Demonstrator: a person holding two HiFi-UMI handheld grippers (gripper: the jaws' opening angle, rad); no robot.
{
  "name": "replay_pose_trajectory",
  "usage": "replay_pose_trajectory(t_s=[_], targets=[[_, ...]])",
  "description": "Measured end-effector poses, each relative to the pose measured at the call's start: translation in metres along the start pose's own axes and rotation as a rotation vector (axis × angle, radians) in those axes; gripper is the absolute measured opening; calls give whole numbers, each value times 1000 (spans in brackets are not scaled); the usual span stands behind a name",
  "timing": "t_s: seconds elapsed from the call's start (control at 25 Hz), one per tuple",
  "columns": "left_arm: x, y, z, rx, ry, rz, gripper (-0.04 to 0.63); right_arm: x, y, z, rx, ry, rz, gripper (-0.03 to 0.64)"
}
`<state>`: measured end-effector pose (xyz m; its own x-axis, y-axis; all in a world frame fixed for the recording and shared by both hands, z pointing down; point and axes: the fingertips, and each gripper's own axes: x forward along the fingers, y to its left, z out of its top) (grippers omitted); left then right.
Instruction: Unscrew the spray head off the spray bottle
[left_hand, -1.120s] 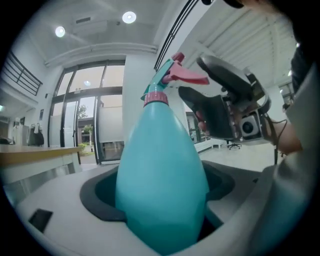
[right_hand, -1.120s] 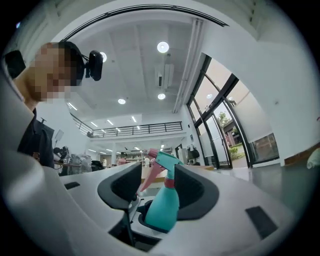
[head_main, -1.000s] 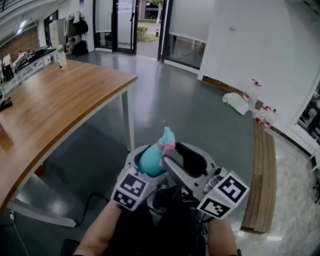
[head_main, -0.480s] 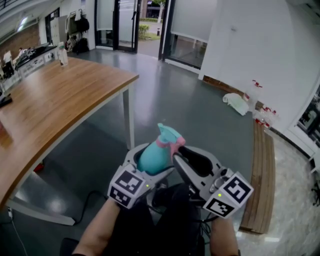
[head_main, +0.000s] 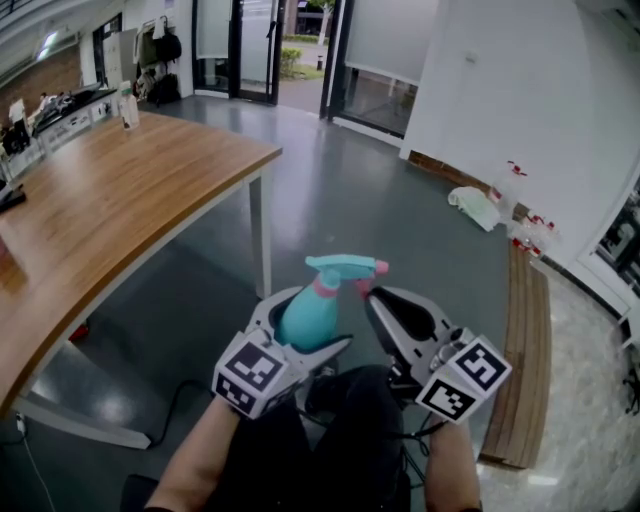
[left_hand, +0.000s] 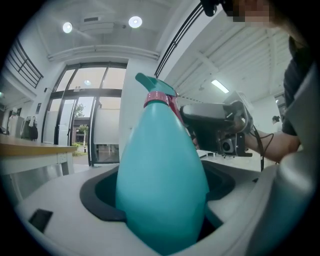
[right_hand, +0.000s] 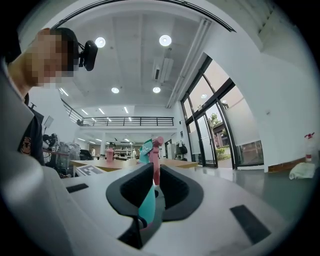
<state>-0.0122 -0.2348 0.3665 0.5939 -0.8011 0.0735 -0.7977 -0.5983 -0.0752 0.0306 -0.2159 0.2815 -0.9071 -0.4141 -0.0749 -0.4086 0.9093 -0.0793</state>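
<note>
the spray bottle (left_hand: 160, 175) in my left claw (head_main: 313, 325) looks like smooth teal plastic with a soft shine. its spray head (head_main: 345, 267) is plastic too. the claw's pads (left_hand: 100, 195) look matt black. left of the claw, the table (head_main: 110, 200) is smooth wood. the floor (head_main: 380, 220) is shiny grey.

The wooden table (head_main: 120, 200) blocks the left, its corner leg (head_main: 258, 240) near the spray bottle (head_main: 308, 310). Grey floor (head_main: 400, 200) lies open ahead, and a low wooden bench (head_main: 525, 340) lines the right wall. The bottle is hemmed in: the left gripper (head_main: 302, 335) clamps its body, and the right gripper (head_main: 378, 292) is closing its jaws with the spray head (head_main: 345, 266) between them.
</note>
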Motion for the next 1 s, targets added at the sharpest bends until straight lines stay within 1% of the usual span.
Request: replay_pose_trajectory(t_s=[0.16, 0.24, 0.36, 0.44, 0.52, 0.56, 0.6, 0.68, 0.8, 1.0], targets=[[0, -6, 3, 8, -8, -23, 437, 3, -8, -3, -1, 13, -13, 43], [0, -6, 4, 4, -12, -22, 437, 5, -12, -4, 0, 17, -23, 43], [0, 1, 2, -7, -7, 13, 437, 3, -10, 0, 13, -6, -34, 43], [2, 6, 0, -9, 1, 40, 437, 4, 1, 4, 16, -19, -17, 43], [3, 6, -2, -4, 7, 54, 437, 10, 15, 5, 14, -6, 9, 48], [4, 5, -2, 0, 9, 57, 437, 14, 21, 4, 16, 7, 17, 71], [5, 4, -2, 5, 12, 61, 437, 18, 24, 2, 20, 20, 22, 121], [7, 1, -3, 17, 17, 69, 437, 25, 25, -1, 34, 43, 9, 151], [8, -3, -8, 36, 33, 76, 437, 32, 23, -8, 53, 60, -18, 152], [9, -10, -9, 43, 42, 55, 437, 35, 25, -8, 52, 61, -11, 152]])
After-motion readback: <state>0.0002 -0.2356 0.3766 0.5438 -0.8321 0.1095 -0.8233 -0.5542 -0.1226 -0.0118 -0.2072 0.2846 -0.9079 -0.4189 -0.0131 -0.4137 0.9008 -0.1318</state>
